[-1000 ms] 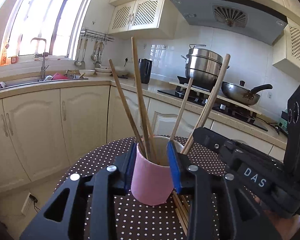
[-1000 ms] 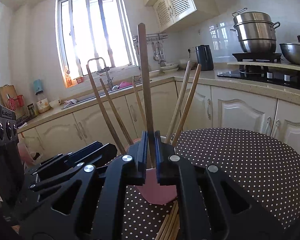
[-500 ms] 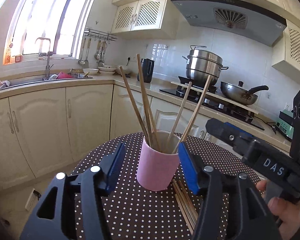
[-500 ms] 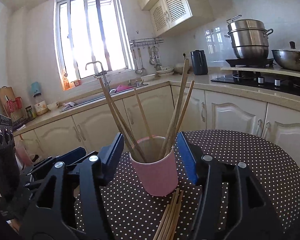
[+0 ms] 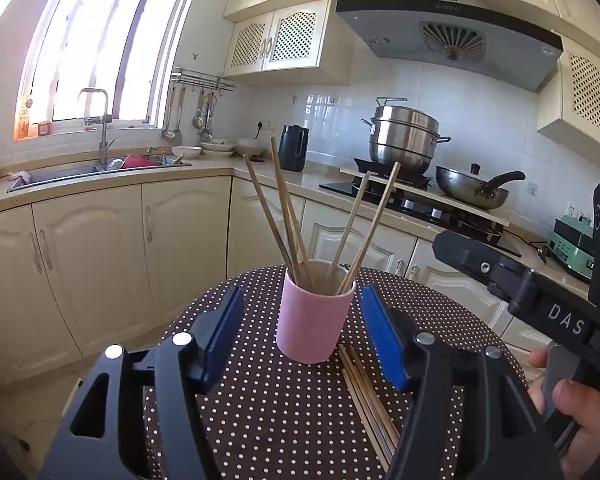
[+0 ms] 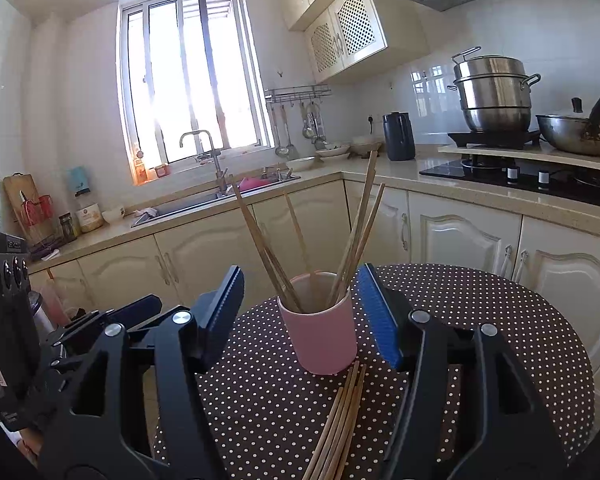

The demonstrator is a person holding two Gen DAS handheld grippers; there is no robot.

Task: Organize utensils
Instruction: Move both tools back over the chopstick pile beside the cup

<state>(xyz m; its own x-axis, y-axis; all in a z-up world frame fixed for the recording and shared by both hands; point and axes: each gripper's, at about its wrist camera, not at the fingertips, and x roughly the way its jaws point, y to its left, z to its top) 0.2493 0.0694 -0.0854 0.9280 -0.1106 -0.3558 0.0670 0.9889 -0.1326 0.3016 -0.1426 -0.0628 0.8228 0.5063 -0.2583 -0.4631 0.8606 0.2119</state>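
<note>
Item: pink cup, upright near the middle of your round dotted desk, holding several chopsticks that lean out to both sides. Loose stock: a bundle of sticks flat on the desk just in front of the cup, their far ends at its base. Your left gripper faces the cup with its fingers apart; they have just been opening, the blue pads stand clear on either side and nothing is pressed between them. Your right gripper reads the same from its own camera: fingers apart, just opened, the cup framed in the gap but untouched, no stick held. Its body and your hand show at the edge of the left view. Step, as judged: a stick has been delivered and both tools are free. Next move would call for lowering one gripper to the bundle, closing on a single stick near one end, tipping it upright and feeding it into the cup without knocking those already standing.
</note>
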